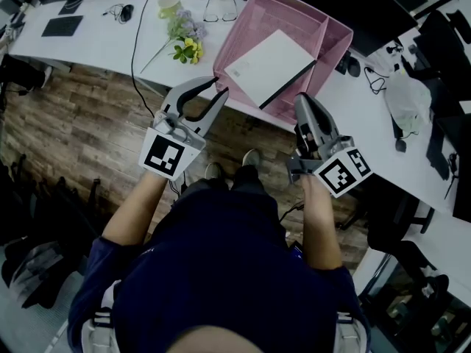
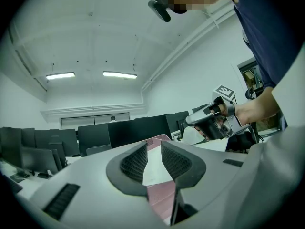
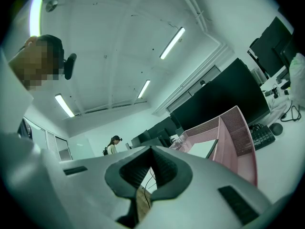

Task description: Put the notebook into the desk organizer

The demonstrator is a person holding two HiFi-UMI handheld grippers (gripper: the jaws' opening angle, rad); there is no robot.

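A white notebook [image 1: 268, 66] with a black spine lies slanted inside the pink mesh desk organizer [image 1: 335, 46] on the white desk. My left gripper [image 1: 221, 87] hangs at the organizer's near left corner, off the desk edge, jaws open and empty. My right gripper [image 1: 303, 98] points at the organizer's near edge just right of the notebook, jaws shut on nothing. In the left gripper view the gripper [image 2: 153, 149] shows the notebook [image 2: 155, 168] and the organizer [image 2: 159, 197] through its gap. In the right gripper view the gripper [image 3: 151, 149] has the organizer [image 3: 238, 137] and the notebook [image 3: 205, 149] to its right.
Flowers [image 1: 184, 39], a cup [image 1: 169, 4] and glasses [image 1: 221, 9] lie left of the organizer, with a black cable [image 1: 136, 43] running off the desk. A mouse [image 1: 353, 66] and a white bag [image 1: 408, 98] sit to the right. Wooden floor [image 1: 81, 131] lies below.
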